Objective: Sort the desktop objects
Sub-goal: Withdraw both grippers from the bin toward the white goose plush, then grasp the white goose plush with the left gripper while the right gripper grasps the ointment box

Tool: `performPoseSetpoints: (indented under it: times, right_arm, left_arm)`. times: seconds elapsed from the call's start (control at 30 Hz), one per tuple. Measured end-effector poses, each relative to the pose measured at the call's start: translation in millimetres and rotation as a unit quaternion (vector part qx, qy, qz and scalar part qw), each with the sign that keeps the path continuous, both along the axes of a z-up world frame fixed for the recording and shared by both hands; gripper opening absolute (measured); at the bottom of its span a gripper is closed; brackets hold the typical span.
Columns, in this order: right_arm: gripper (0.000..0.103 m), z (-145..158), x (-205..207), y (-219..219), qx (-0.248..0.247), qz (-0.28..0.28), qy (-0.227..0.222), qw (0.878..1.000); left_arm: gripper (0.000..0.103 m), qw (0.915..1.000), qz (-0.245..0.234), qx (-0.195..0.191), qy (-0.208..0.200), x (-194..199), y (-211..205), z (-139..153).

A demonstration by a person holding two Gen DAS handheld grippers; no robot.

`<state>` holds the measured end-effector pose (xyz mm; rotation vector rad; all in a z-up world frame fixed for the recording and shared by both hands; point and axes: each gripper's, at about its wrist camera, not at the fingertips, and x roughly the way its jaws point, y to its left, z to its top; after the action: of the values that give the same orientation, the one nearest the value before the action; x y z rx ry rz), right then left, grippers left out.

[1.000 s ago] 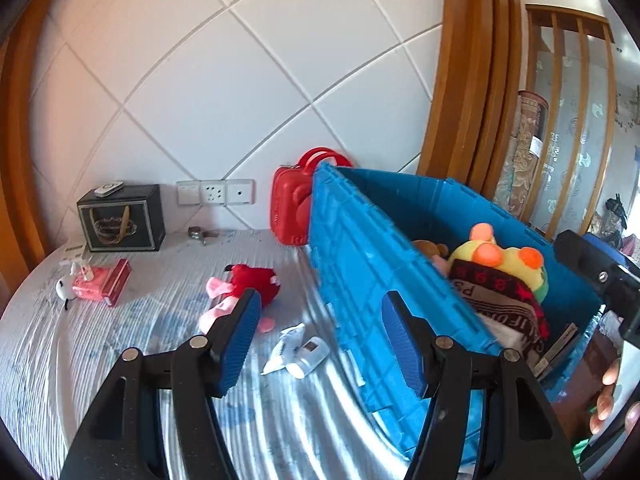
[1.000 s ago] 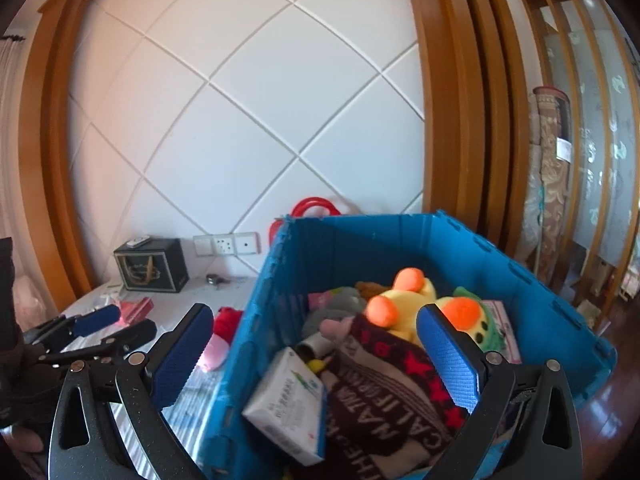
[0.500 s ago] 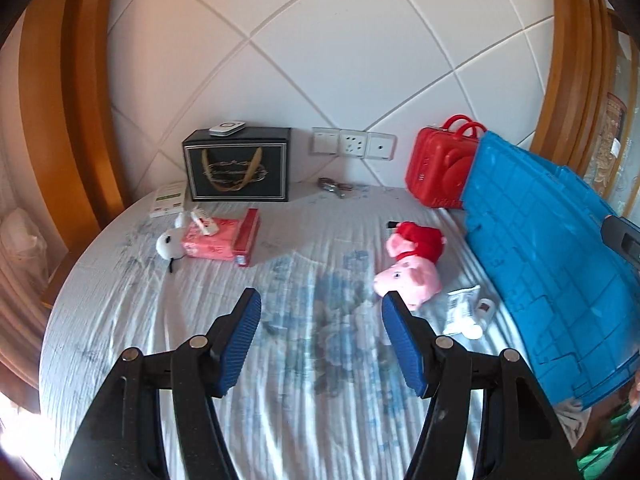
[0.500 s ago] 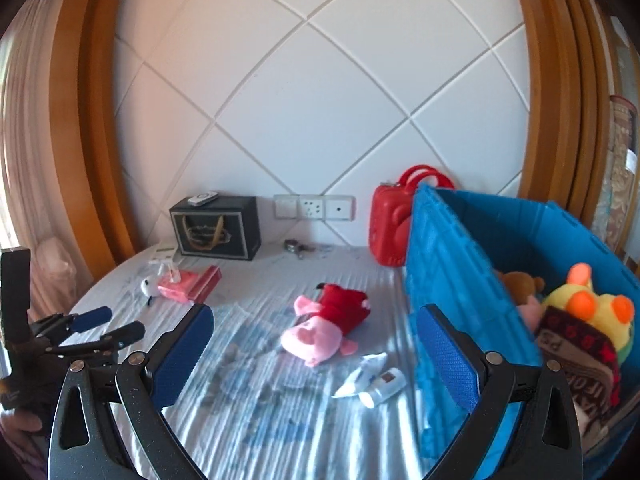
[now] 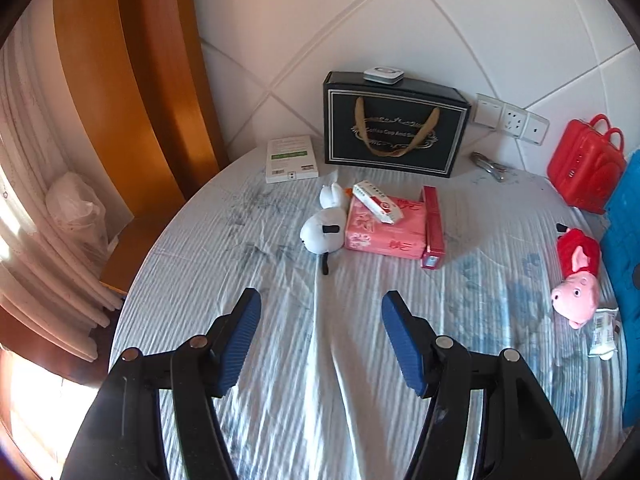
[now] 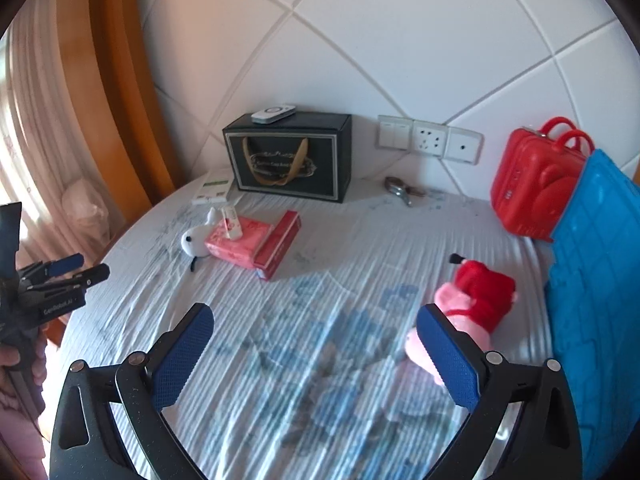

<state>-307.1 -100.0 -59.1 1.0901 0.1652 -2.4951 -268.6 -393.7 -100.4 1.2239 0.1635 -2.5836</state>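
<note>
**Both tongs spread and empty above the cloth, loose items waiting beside the blue crate**

While nothing sits between either pair of pads, you hold the left gripper (image 5: 320, 336) and the right gripper (image 6: 316, 354) with their tongs spread apart over bare tablecloth (image 5: 340, 420), tilted down toward it, which suits a pick not yet chosen.

Take the blue crate (image 6: 600, 272) as your landmark; it stands at the right edge of the table, and it is probably the bin for sorting. Just beside its wall lies the pink pig plush in a red dress (image 6: 476, 304), close by your right tong's pad, so the right gripper looks best placed for it. A small white packet (image 5: 602, 334) rests near the pig, also just beside the crate. The red toy suitcase (image 6: 536, 180) stands against the wall, touching or nearly touching the crate's far corner.

Well away from the crate, a cluster sits together: a pink tissue pack (image 5: 386, 226) with a small red-and-white box (image 5: 376, 202) lying on top, a slim red box (image 5: 433, 228) against its crate-facing side, and a white plush (image 5: 324, 226) on the far side. Farther still lie the black gift box (image 5: 394, 128), carrying a small white device (image 5: 383, 74), and a white-and-green carton (image 5: 291, 159). Your left gripper faces this cluster, a sensible split of reach.
</note>
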Motion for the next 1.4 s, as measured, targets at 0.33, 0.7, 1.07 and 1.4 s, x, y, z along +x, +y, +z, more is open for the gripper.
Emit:
performPoseSetpoints:
  times: [0.33,0.7,1.07,1.4]
  right_arm:
    - [0.103,-66,-96,-77,0.021,0.028,-0.059,0.998]
    - [0.103,-110,-187,-167,0.024,0.09,-0.097,0.991]
    - [0.064,-152,-211,-234,0.084,0.13,-0.131,0.979]
    - [0.028,-131,-186,-223,0.078,0.142,-0.106,0.981]
  left_arm:
    - [0.062,0.9979,-0.009,0.036,-0.054,-139,-50,-84]
    - [0.064,0.9842,-0.078,0.095,-0.127,-223,-49,-151]
    - [0.051,0.9865,-0.082,0.085,-0.113,-195,-32,-160]
    - [0.047,0.9966,-0.056,0.019,-0.058,-143,-14,-108]
